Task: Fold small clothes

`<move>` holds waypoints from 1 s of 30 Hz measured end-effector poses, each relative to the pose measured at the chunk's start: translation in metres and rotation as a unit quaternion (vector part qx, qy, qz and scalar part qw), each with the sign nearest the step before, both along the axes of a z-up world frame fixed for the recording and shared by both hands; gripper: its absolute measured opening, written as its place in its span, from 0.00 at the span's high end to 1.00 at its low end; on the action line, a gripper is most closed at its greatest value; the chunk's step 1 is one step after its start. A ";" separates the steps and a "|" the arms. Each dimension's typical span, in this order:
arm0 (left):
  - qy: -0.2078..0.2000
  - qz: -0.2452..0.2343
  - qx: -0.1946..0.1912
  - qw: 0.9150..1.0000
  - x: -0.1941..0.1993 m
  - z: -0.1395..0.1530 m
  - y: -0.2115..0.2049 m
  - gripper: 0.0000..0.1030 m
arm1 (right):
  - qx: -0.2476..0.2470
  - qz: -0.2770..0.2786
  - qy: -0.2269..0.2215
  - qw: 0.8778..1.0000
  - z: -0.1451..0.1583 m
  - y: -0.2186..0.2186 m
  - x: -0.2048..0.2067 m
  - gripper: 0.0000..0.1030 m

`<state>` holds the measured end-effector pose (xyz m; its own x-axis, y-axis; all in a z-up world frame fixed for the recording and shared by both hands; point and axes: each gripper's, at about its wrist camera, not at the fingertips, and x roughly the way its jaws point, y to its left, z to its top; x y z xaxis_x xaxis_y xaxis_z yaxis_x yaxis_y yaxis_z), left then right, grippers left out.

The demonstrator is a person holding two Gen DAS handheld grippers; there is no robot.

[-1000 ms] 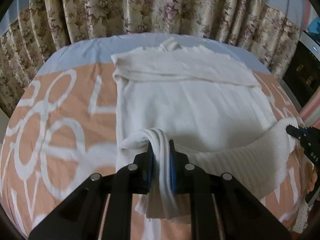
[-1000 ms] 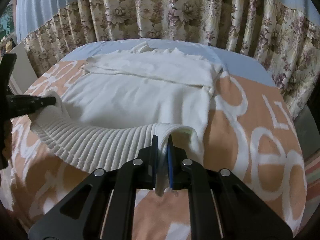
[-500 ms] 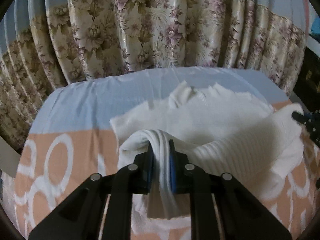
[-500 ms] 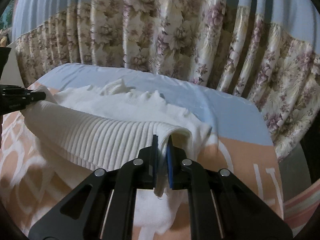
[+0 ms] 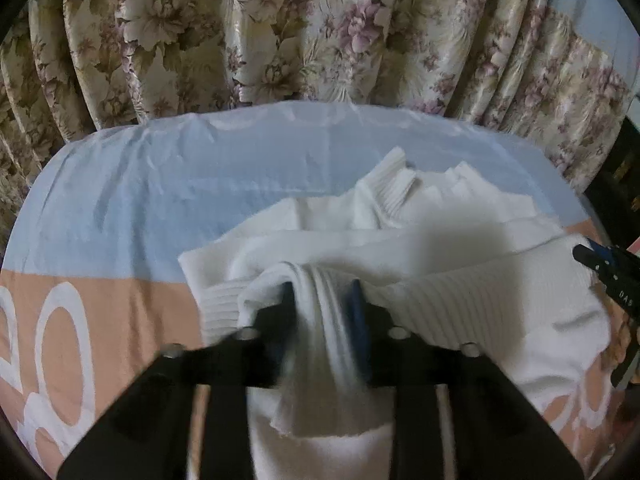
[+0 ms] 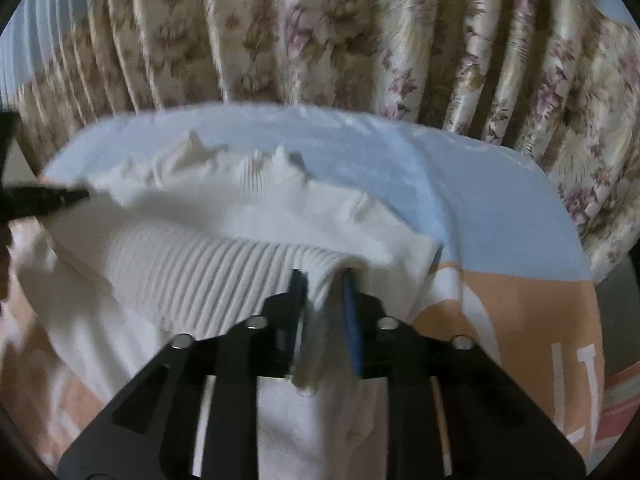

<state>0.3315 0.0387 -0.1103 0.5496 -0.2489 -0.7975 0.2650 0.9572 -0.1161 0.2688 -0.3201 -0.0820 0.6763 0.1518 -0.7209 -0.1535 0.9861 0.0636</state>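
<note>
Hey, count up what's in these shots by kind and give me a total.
Sweater: 1
Bedsheet: 1
Curtain: 1
Grippers: 2, left gripper, right gripper, each pinching the sweater's ribbed hem
Total: 5

My left gripper point(image 5: 322, 300) and right gripper point(image 6: 323, 292) each clamp a corner of the sweater's point(image 5: 460, 240) hem, which stretches between them over its body. The sweater lies on the bed point(image 5: 160, 200), collar toward the far edge. Behind the bed hangs the curtain point(image 5: 280, 40).
</note>
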 end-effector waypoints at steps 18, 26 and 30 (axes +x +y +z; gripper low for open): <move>0.016 -0.069 0.091 0.993 -0.064 -0.027 -0.049 0.53 | -0.006 0.060 0.053 0.997 -0.021 0.034 -0.037 0.50; 0.024 -0.066 0.041 0.997 -0.029 -0.017 -0.037 0.88 | 0.023 0.061 0.070 0.995 -0.023 0.030 -0.010 0.92; 0.000 -0.066 0.045 0.997 -0.009 0.005 -0.042 0.90 | -0.002 0.071 0.032 0.997 0.001 0.039 0.006 0.92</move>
